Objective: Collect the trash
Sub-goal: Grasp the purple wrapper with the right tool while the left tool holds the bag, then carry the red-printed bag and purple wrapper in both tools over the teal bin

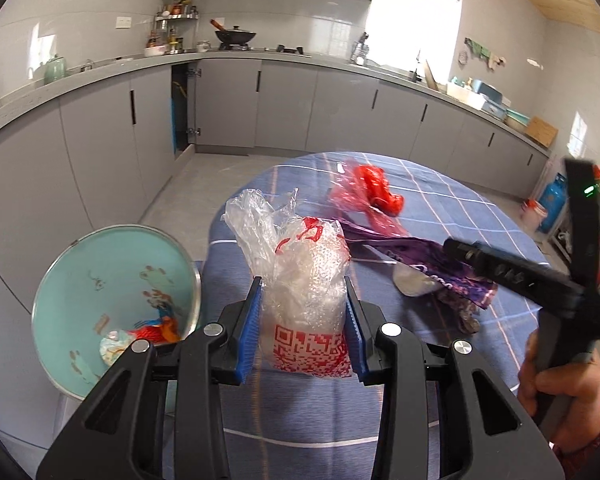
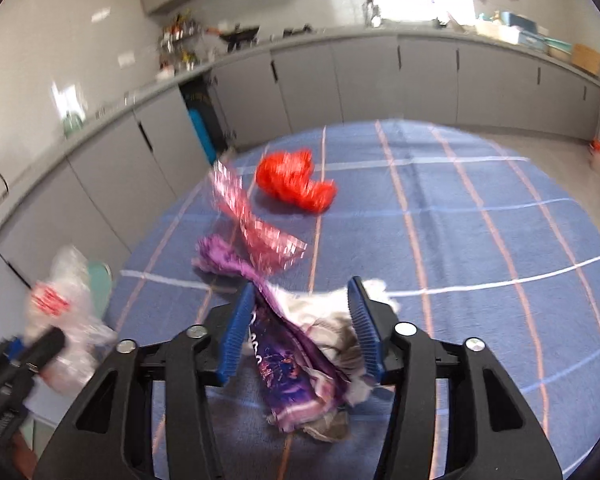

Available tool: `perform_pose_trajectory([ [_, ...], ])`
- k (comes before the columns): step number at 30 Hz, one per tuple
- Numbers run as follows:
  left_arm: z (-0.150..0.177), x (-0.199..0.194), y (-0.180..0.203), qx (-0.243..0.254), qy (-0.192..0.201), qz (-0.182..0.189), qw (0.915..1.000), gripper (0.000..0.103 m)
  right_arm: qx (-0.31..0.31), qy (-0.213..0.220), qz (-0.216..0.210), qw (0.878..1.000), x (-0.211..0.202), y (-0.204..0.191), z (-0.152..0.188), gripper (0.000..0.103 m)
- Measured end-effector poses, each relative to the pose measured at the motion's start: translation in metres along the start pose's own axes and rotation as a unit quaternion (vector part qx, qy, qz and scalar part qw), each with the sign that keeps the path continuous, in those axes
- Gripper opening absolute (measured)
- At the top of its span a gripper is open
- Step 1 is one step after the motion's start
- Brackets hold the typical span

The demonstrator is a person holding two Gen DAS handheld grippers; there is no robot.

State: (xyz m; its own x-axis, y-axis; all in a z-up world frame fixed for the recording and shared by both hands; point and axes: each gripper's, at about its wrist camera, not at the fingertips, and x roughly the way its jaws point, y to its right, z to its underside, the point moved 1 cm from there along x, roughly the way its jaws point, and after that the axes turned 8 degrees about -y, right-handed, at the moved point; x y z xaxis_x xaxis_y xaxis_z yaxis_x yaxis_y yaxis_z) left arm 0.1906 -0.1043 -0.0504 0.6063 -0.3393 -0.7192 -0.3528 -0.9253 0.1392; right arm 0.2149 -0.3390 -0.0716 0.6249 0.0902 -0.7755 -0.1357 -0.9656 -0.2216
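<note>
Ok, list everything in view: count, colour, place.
clear plastic bag: one, clear with red print, between the left jaws
purple wrapper: one, purple, on the cloth between the right jaws
pink wrapper: one, pink, on the cloth beyond the purple one
red plastic: one, red, further along the cloth
tablecloth: one, blue check, on the table
bin: one, teal inside, left of the table, scraps at the bottom
left gripper: clamped on the bag
right gripper: around the purple wrapper
hand: one, holding the right gripper

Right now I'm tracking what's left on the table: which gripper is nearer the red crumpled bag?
Right. The right gripper sits just short of the red crumpled bag; the left gripper is farther, beside the bin.
</note>
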Motion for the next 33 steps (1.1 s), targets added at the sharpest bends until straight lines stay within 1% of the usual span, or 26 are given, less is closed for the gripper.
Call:
perform_pose_trajectory([
  [1,0.000,-0.001,-0.004,-0.004,0.000,-0.001,1.0000,0.037,0.000,-0.010,0.000,1.000,0.006,-0.001,0.001,0.038],
  [2,0.000,-0.001,-0.005,-0.006,0.000,-0.001,1.0000,0.037,-0.002,-0.018,0.003,1.000,0.011,-0.002,0.003,0.032],
  [4,0.000,0.000,-0.010,-0.010,0.001,-0.001,0.9999,0.037,-0.011,-0.016,0.012,1.000,0.011,-0.006,0.006,0.025],
  [6,0.000,0.000,-0.012,-0.014,0.002,0.000,0.9999,0.037,-0.012,-0.013,0.012,1.000,0.009,-0.008,0.008,0.010],
  [8,0.002,-0.001,-0.014,-0.018,0.003,0.004,0.9998,0.037,-0.010,-0.009,0.009,1.000,0.005,-0.010,0.010,0.006],
  [10,0.002,-0.003,-0.015,-0.018,0.006,0.006,0.9998,0.037,-0.008,-0.001,0.007,1.000,-0.002,-0.012,0.012,0.005],
  [14,0.003,-0.007,-0.019,-0.025,0.012,0.011,0.9996,0.037,0.000,0.021,-0.011,1.000,-0.022,-0.020,0.013,0.005],
  [19,0.004,-0.012,-0.027,-0.033,0.020,0.011,0.9992,0.037,0.001,0.049,-0.044,0.998,-0.048,-0.042,0.012,0.005],
  [25,0.004,-0.023,-0.045,-0.048,0.030,0.004,0.9984,0.037,-0.002,0.057,-0.072,0.996,-0.058,-0.069,0.011,0.005],
  [33,0.009,-0.037,-0.076,-0.072,0.042,-0.015,0.9964,0.037,-0.021,0.045,-0.099,0.994,-0.053,-0.111,0.019,0.005],
])
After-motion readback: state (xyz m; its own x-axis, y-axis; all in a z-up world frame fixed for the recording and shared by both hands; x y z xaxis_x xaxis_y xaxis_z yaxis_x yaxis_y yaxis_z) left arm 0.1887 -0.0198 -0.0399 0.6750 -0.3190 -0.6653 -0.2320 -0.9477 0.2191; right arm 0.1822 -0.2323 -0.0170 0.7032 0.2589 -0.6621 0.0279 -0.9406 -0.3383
